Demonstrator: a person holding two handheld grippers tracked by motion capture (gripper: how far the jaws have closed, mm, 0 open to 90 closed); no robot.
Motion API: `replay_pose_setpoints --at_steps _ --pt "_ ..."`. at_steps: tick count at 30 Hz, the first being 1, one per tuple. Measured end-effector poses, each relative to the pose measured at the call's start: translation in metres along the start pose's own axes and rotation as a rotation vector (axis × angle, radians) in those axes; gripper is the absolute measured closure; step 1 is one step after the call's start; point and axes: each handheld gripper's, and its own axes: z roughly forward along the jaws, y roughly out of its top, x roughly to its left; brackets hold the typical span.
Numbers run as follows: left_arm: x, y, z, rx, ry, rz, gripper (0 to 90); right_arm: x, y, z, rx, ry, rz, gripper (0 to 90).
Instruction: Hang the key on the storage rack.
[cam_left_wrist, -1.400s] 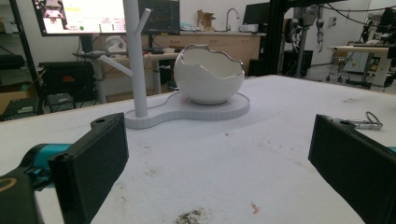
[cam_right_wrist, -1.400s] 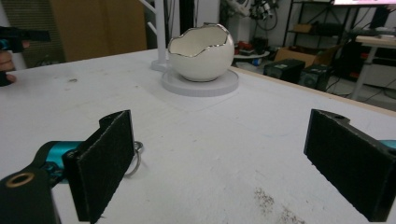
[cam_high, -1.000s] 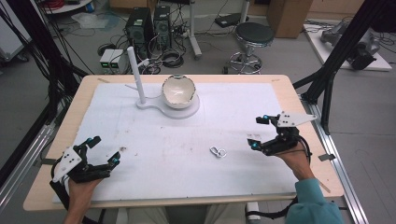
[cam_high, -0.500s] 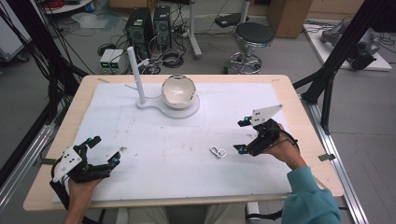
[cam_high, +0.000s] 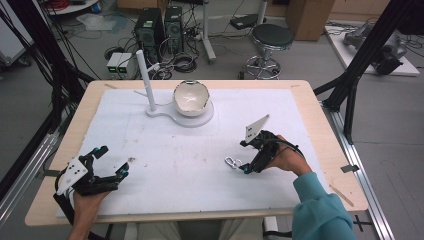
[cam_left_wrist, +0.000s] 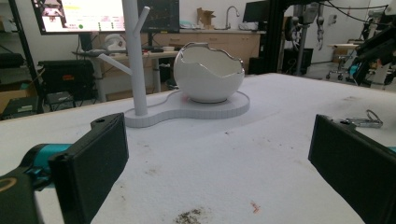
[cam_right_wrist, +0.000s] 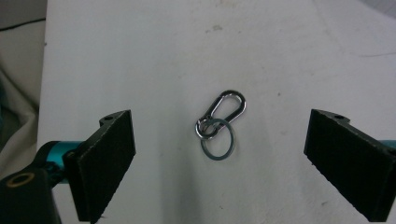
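Right gripper (cam_high: 243, 162) has moved in over the key ring (cam_right_wrist: 219, 125), jaws apart, ready to pick; left gripper (cam_high: 107, 162) rests, jaws apart

On my worktop (cam_high: 320, 130) a sheet (cam_high: 150, 145) covers most of the top. Toward the far edge, slightly left of centre, I see a stand (cam_high: 172, 112) lying on the sheet; a post (cam_high: 145, 80) rises from its left end and a bowl (cam_high: 191, 97) sits on its right end. A keyring clip (cam_high: 231, 162) lies on the sheet right of centre, nearer the front edge. My right hand-held gripper (cam_high: 246, 156) is just right of it, and my left hand-held gripper (cam_high: 111, 162) sits by the front-left corner.
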Motion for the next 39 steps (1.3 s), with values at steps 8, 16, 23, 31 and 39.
replay_pose_setpoints --at_steps 8,16,23,31,39 --pt "0.0 0.0 0.0 0.001 0.0 0.0 5.4 -0.006 -0.001 0.011 0.058 0.04 -0.001 8.2" --pt "0.0 0.0 0.0 0.0 -0.001 -0.001 5.4 -0.009 -0.002 0.02 0.115 0.081 0.013 18.9" --pt "0.0 0.0 0.0 0.0 -0.002 -0.002 5.4 -0.012 -0.002 0.023 0.148 0.1 0.034 32.4" --pt "0.0 0.0 0.0 0.001 -0.004 -0.001 5.4 -0.015 -0.002 0.025 0.145 0.103 0.051 51.0" --pt "0.0 0.0 0.0 0.001 -0.004 -0.001 5.4 -0.016 -0.001 0.025 0.156 0.114 0.064 64.0"
